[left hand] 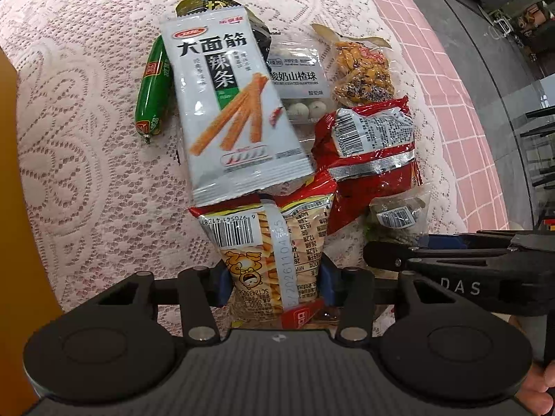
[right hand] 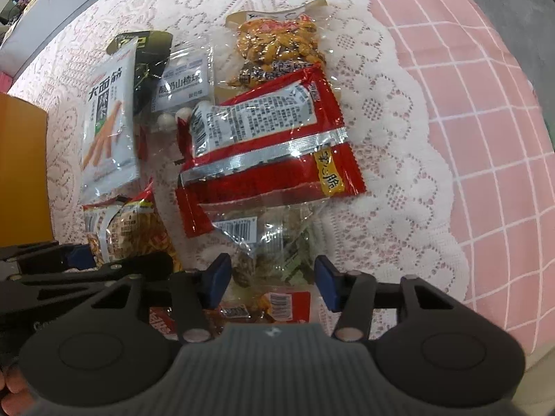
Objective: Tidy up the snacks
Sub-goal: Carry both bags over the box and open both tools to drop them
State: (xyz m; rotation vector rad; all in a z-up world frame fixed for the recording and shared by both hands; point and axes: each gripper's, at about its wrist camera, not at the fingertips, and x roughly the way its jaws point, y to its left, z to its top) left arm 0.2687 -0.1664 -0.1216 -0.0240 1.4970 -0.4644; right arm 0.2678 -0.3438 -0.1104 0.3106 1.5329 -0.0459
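The left gripper (left hand: 275, 286) has its blue pads on either flank of the yellow-and-red crinkled foil bag of fried sticks (left hand: 274, 242); whether they press the foil or merely bracket it I cannot tell. The right gripper (right hand: 272, 279) stands spread, its fingers straddling a clear plastic packet with a barcode label (right hand: 267, 242) without closing on it. Both bags lie at the near end of a heap on the white lace tablecloth (left hand: 86, 173). I judge them light, puffed and slippery, their contents easily crushed, so the flat sealed ends make the safer hold. Beyond lie a grey packet of spicy gluten strips (left hand: 232, 104), a red foil bag turned print-side down (right hand: 263, 145) and a green sausage stick (left hand: 152, 90). A dark green pack under the grey one is mostly hidden, and the orange block at the left edge is cut off.
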